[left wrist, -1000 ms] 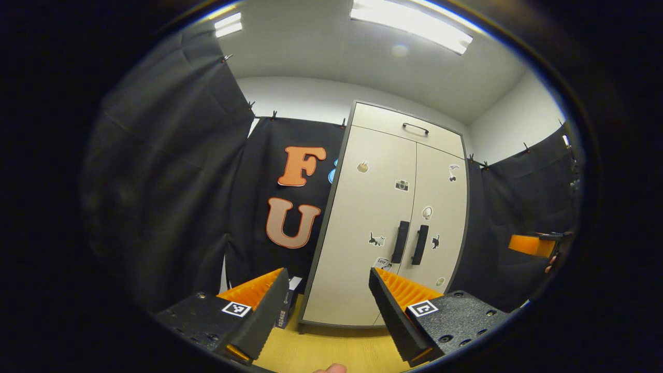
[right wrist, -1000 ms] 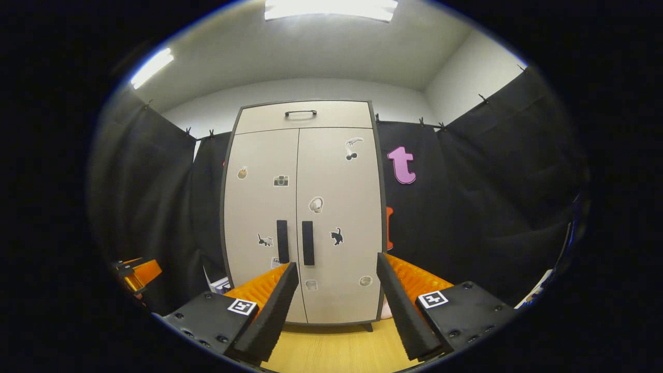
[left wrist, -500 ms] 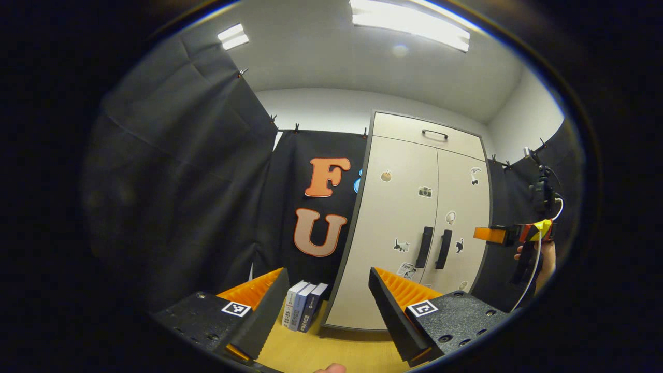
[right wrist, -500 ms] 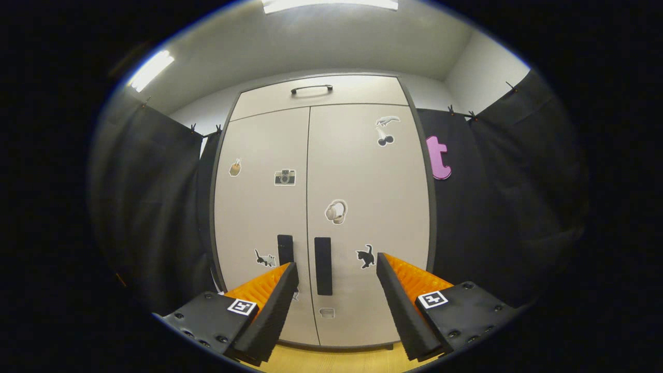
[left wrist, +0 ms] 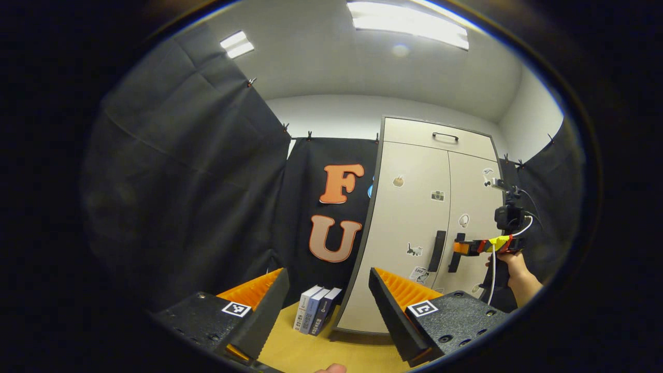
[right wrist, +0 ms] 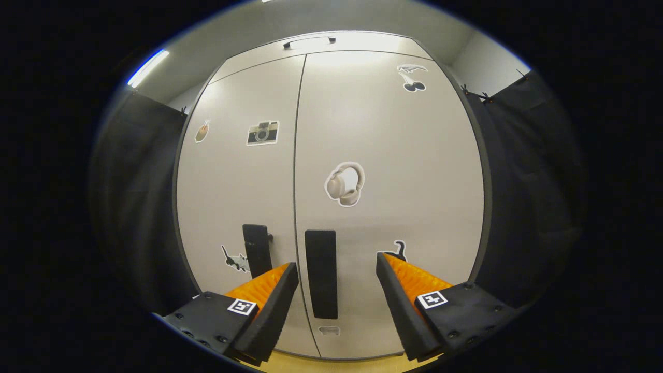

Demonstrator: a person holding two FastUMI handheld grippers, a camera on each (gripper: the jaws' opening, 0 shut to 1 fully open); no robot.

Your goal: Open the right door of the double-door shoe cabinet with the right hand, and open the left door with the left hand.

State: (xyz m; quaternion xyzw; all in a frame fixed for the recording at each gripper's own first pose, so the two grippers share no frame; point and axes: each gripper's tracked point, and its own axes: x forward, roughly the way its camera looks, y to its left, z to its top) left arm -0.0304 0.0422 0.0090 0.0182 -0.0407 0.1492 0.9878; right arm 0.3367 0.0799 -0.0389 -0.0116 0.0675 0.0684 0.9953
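Reaching for the right handle, both doors shut.

My right tongs [right wrist: 336,269] gape apart at lower centre, the right door's handle [right wrist: 321,273] between but untouched; my left tongs [left wrist: 328,290], also apart, hang well off the cabinet [left wrist: 414,223] at right. Left handle [right wrist: 257,250] waits. Books [left wrist: 316,310] stand beside the cabinet's foot.

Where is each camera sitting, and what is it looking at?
Left gripper view: rides on the left gripper, farther back and off to the cabinet's left, facing the shoe cabinet at an angle; its own open fingers show, plus the right gripper and the hand holding it.
Right gripper view: rides on the right gripper, close up, facing the right door handle; its open fingers show.
Both share the cabinet doors, handles and stickers.
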